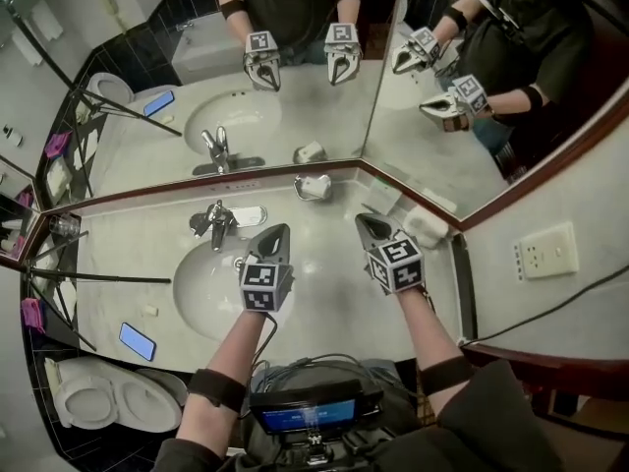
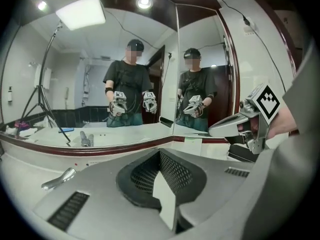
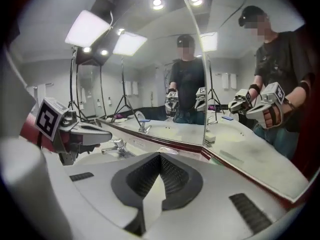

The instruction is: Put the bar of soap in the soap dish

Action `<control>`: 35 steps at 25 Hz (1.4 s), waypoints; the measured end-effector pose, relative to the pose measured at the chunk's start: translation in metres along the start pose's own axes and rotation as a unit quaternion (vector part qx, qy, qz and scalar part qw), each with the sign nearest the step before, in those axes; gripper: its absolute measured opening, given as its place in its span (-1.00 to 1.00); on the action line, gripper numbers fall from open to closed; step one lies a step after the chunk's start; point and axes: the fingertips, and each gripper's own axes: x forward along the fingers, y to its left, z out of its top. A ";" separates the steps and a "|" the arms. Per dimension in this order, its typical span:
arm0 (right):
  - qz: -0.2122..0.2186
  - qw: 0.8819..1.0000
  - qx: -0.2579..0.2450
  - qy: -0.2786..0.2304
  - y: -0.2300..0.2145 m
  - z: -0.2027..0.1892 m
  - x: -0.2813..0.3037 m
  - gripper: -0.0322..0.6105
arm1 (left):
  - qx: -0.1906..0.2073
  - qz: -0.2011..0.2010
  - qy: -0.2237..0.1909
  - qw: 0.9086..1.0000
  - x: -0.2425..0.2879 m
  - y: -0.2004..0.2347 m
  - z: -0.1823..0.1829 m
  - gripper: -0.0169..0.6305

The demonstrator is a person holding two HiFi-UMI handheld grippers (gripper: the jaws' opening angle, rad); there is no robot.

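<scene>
**A:** Left hand-held gripper (image 1: 278, 230), how did its jaws stand?

**B:** Pressed together on nothing, above the right rim of the sink (image 1: 201, 293). The right hand-held gripper (image 1: 366, 221) was just as closed and empty (both pointed toward the mirror (image 1: 295, 87)).

**A:** And the bar of soap (image 1: 316, 183)?

**B:** It lay in the soap dish (image 1: 300, 191) at the far edge of the bench (image 1: 324, 268), right of the faucet (image 1: 218, 219), well apart from both.
</scene>
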 end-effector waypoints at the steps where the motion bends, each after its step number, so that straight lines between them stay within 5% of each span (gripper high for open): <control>1: -0.004 1.000 0.018 -0.010 0.000 -0.002 -0.009 -0.84 | -0.003 0.002 -0.003 1.000 -0.005 -0.001 0.000 -0.95; 8: -0.021 0.995 0.088 -0.033 -0.001 -0.023 -0.050 -0.84 | -0.012 -0.005 -0.011 1.000 -0.031 -0.017 -0.004 -0.95; 20: -0.016 0.998 0.052 -0.022 0.011 -0.025 -0.050 -0.84 | -0.012 0.014 -0.001 1.000 -0.033 -0.023 -0.010 -0.91; 30: -0.021 0.999 0.043 -0.005 0.006 -0.026 -0.035 -0.84 | -0.002 -0.040 0.078 0.996 0.037 -0.038 -0.014 0.02; 35: -0.025 0.999 0.044 0.004 -0.006 -0.031 -0.021 -0.84 | 0.012 -0.049 0.110 0.993 0.094 -0.032 -0.012 0.29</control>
